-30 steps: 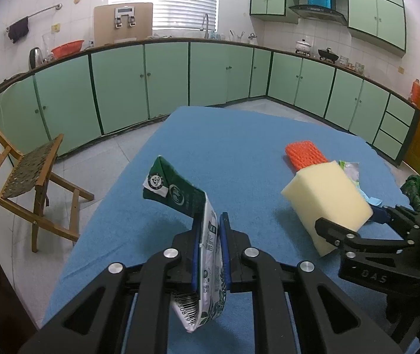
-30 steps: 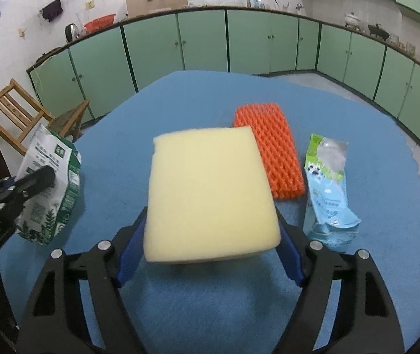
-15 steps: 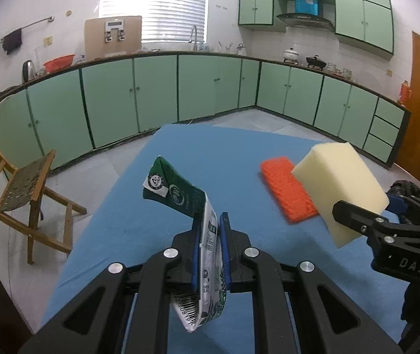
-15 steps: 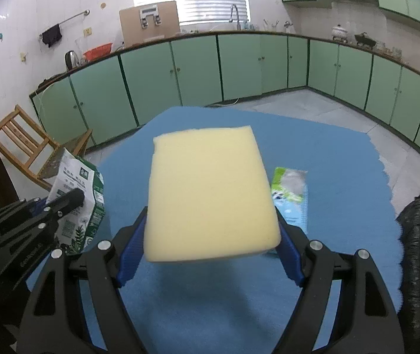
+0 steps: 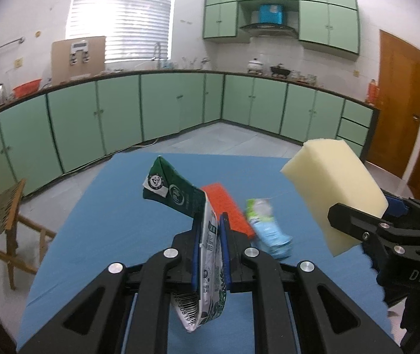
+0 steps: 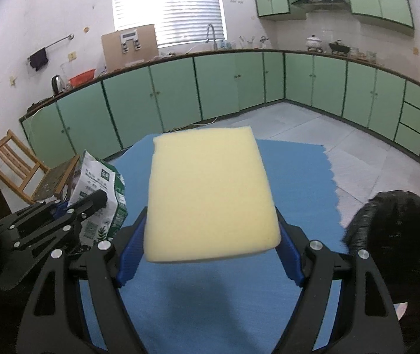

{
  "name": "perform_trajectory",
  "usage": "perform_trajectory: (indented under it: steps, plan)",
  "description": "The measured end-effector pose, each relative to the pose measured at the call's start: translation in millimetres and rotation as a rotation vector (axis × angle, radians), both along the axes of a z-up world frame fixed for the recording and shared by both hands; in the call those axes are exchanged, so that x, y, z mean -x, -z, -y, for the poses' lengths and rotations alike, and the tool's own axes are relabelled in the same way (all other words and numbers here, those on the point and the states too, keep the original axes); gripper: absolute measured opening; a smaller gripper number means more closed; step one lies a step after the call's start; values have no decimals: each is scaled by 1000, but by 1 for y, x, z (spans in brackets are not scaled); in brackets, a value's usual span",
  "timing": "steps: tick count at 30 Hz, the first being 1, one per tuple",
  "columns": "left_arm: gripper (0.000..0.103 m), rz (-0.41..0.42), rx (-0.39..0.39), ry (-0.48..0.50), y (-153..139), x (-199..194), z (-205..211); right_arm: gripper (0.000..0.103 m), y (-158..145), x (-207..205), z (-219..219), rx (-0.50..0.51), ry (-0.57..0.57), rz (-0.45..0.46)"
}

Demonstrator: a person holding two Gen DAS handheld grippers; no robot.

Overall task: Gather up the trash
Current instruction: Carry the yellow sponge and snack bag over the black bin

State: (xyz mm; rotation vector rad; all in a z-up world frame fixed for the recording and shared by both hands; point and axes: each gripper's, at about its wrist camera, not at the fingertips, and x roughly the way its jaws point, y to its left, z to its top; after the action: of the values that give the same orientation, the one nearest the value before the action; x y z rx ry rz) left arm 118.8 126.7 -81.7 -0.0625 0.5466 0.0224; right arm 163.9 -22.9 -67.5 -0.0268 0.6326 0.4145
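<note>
Clamping a flattened carton [image 5: 207, 253], the left gripper [image 5: 210, 227] is pinching narrow; the right gripper [image 6: 210, 253] is gripping a sponge [image 6: 210, 194] above the blue surface [image 5: 115, 206].

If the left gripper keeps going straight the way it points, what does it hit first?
Probably the orange mesh sleeve lying on the blue table, just past the milk carton the left gripper holds; depth is hard to judge.

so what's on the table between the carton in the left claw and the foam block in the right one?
In the left wrist view, an orange foam net and a flattened blue-green carton lie on the blue tablecloth between them.
</note>
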Motion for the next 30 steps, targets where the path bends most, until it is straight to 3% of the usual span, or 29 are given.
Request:
perform_trajectory:
  steps: [12, 30]
  plan:
    - [12, 36, 8, 177, -21, -25, 84, 75, -20, 9, 97, -23, 169, 43]
    - [12, 40, 28, 487, -23, -55, 240, 75, -9, 30, 266, 28, 486, 53]
